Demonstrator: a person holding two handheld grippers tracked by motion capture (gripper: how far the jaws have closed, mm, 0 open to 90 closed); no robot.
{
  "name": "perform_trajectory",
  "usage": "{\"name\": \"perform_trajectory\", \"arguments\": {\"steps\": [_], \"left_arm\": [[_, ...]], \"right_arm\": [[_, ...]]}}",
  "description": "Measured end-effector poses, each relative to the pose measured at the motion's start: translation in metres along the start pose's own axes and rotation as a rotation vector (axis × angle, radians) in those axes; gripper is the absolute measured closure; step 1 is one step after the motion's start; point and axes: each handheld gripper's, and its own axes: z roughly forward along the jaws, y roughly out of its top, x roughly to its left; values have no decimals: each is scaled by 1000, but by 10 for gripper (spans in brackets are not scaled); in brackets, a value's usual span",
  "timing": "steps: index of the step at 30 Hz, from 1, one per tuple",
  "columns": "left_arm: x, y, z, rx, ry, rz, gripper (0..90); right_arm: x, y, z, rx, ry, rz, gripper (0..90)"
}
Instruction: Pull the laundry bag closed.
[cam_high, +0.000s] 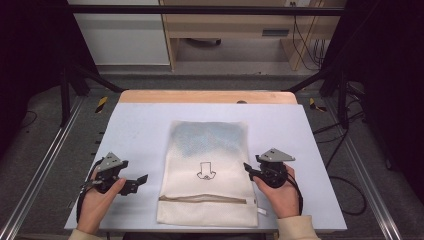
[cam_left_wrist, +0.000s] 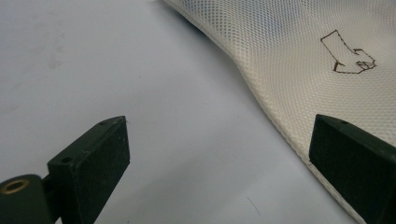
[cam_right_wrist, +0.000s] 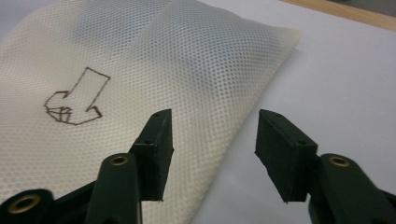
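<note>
We hold our left gripper (cam_high: 141, 179) and right gripper (cam_high: 248, 169) low on the pale table (cam_high: 135, 135), one at each long side of the cream mesh laundry bag (cam_high: 207, 170), both sets of jaws apart and clamped on nothing. The bag lies flat mid-table, zipper (cam_high: 202, 199) toward us, a bluish item faintly visible inside its far half. We judge this the approach; next, each gripper must close on a bag edge.

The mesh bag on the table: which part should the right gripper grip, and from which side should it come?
Probably the mesh bag's right side edge, approached from the right. The bag lies flat on the table, so only its edges give the jaws something to close on. The right gripper is open and already points at that edge, one jaw over the mesh, the other over the bare table.
</note>
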Motion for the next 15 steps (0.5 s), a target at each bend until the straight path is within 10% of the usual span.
{"name": "perform_trajectory", "arguments": {"steps": [6,15], "left_arm": [[-4,-7,-12,-30,15,-23,48],[-14,-9,-10,-55,40,91,57]], "right_arm": [[22,11,4,25,65,-62,378],[77,40,10,44,209,-196,509]]}}
